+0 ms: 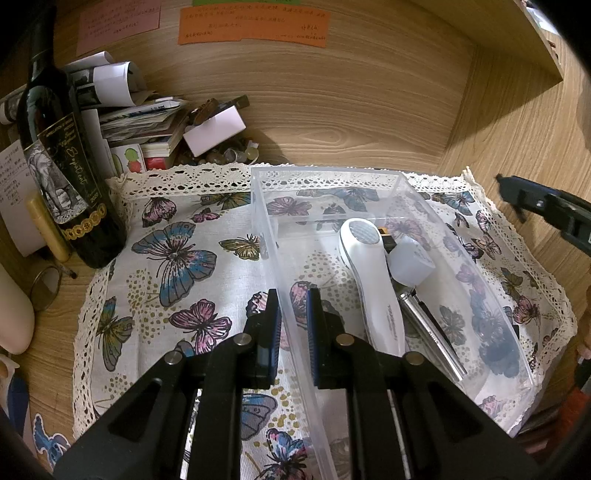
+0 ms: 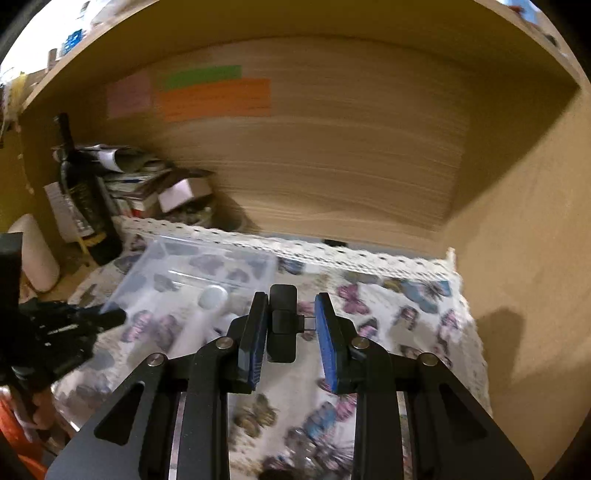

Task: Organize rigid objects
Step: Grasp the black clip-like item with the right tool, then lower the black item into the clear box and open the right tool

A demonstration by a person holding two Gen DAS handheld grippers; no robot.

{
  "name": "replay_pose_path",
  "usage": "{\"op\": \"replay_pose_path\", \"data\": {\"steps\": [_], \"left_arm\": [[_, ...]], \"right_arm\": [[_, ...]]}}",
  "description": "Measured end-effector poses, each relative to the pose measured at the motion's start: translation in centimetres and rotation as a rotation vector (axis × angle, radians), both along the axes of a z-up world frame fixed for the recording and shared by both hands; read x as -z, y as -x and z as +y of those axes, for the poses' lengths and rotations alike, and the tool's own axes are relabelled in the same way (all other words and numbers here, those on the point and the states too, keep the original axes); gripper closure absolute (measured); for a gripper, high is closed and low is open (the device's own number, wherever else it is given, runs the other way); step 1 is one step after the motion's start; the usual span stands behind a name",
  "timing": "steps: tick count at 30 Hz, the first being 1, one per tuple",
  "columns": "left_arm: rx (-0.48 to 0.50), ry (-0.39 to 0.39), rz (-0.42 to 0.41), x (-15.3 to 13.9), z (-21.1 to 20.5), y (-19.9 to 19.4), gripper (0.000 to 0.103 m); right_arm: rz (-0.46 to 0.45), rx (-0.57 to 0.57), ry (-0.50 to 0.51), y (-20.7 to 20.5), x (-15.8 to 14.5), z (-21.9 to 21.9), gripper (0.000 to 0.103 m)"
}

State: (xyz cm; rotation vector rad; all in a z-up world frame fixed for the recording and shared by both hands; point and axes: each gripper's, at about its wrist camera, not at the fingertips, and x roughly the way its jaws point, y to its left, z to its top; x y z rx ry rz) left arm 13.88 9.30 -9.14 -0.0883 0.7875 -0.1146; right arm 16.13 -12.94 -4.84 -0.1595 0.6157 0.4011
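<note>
so the clear bin (image 1: 369, 177) sits on the butterfly cloth (image 1: 177, 258) with its near wall pinched by the left gripper (image 1: 293, 332), off left of the right gripper (image 2: 291, 328), which clamps a small black gadget (image 2: 282, 325) crosswise.

The left wrist camera sits low and close, looking steeply down along its fingers at the clear plastic bin (image 1: 369, 236) on the butterfly cloth (image 1: 177, 258), wooden back wall across the top. The right wrist camera looks from higher and further right, less steeply, its picture motion-blurred. Both views share the bin (image 2: 192, 269), cloth (image 2: 399, 306), wine bottle (image 1: 59, 155) (image 2: 83, 192) and orange note (image 1: 255, 26) (image 2: 214, 98).
</note>
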Motion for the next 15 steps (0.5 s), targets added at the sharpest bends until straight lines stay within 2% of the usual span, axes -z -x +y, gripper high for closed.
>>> {"op": "replay_pose_path", "data": {"steps": [15], "left_arm": [[-0.001, -0.001, 0.0, 0.0, 0.0, 0.0, 0.091]], "right_arm": [[0.146, -0.163, 0.087, -1.6, 3.5, 5.5, 0.079]]}}
